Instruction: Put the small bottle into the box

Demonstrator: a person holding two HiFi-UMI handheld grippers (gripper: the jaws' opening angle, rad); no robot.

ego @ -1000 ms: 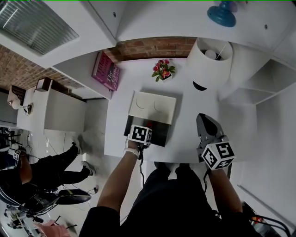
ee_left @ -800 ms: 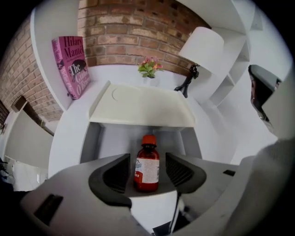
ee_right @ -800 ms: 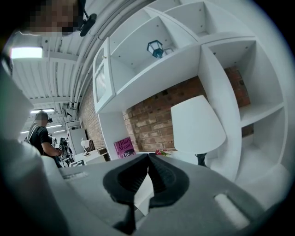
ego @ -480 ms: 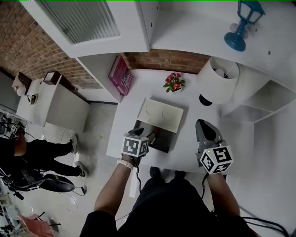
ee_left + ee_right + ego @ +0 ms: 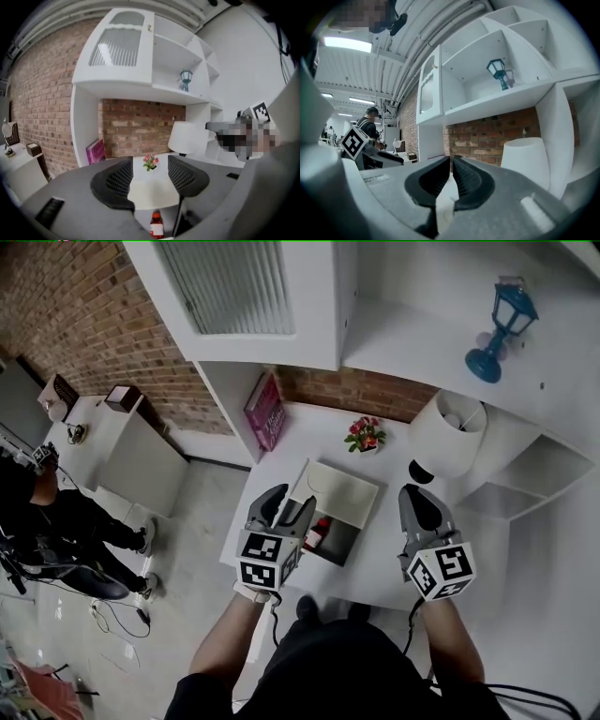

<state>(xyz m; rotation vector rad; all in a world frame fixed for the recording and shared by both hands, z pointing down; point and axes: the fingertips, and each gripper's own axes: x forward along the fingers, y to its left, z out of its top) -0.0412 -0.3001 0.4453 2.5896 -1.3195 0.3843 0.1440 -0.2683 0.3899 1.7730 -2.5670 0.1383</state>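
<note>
The bottle stands upright in the box, red cap up, close to the box's left wall. The box sits on the bench near the front edge, toward the front-left corner. Its pale lid lies open on the far side. So the placing itself looks done, and the step in hand is the release and the retreat.

Your left gripper hangs over the bench's front-left corner, just beside the box's left end. Its jaws are wide apart with nothing between them. In the left gripper view the bottle shows low down, below the jaws and touching neither. Your right gripper hovers over the right part of the bench, well apart from the box. Its jaws are drawn to a thin slit and hold nothing.

The next move calls for little, in my judgement: take the left gripper up and back toward you, keeping the jaws wide so no pad clips the cap. The bottle is tall for its base and would likely topple at a nudge. Keep clear of the box's front wall too — a knock there could shake the bottle over. I cannot tell whether the lid is hinged, and the task does not ask you to close it.
</note>
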